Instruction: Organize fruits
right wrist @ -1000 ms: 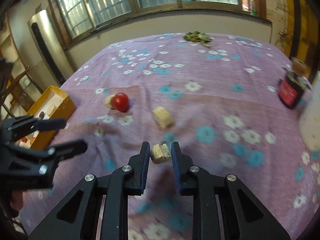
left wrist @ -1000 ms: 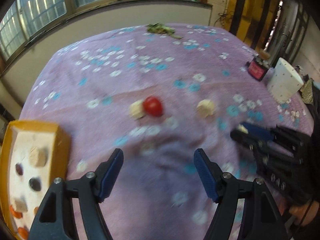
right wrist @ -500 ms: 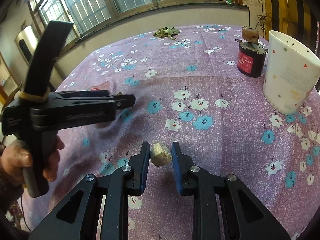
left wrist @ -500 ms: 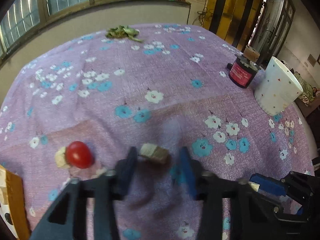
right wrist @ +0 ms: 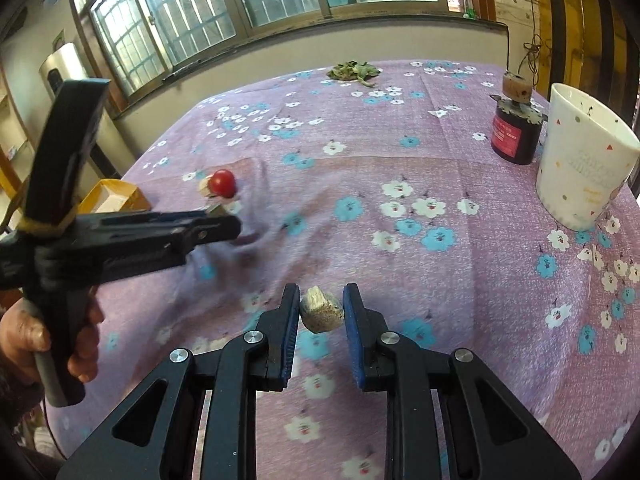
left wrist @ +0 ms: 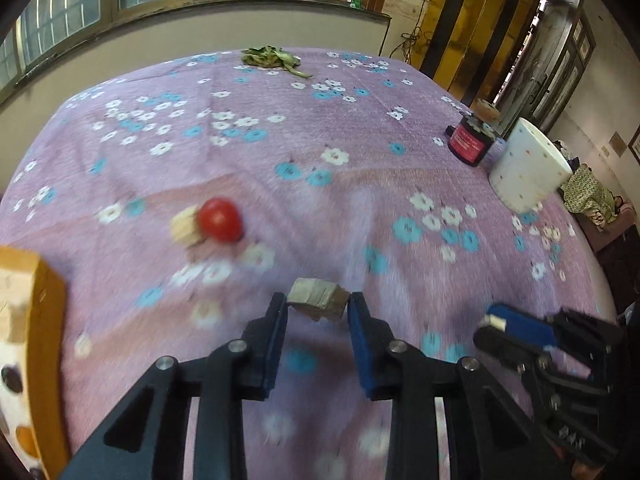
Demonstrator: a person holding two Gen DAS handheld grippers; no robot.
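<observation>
My left gripper (left wrist: 318, 306) is shut on a pale tan fruit chunk (left wrist: 318, 299), held just above the purple flowered cloth. My right gripper (right wrist: 321, 308) is shut on a second, rounder tan chunk (right wrist: 321, 309). In the left wrist view the right gripper (left wrist: 490, 326) shows at the lower right with a bit of its chunk between the pads. A red tomato (left wrist: 220, 219) lies to the left beside another pale chunk (left wrist: 185, 226). The orange box (left wrist: 36, 320) with fruit pieces sits at the far left edge. From the right wrist camera the left gripper (right wrist: 218, 216) reaches in near the tomato (right wrist: 223, 182).
A white dotted cup (right wrist: 582, 158) and a dark red-labelled jar (right wrist: 514, 136) with a cork on top stand at the right. A pile of green leaves (left wrist: 274, 58) lies at the far side near the window wall. A hand (right wrist: 24, 332) grips the left tool's handle.
My left gripper went from wide open to shut on a tan chunk and lifted it, then swung back left. My right gripper kept its chunk and shifted sideways.
</observation>
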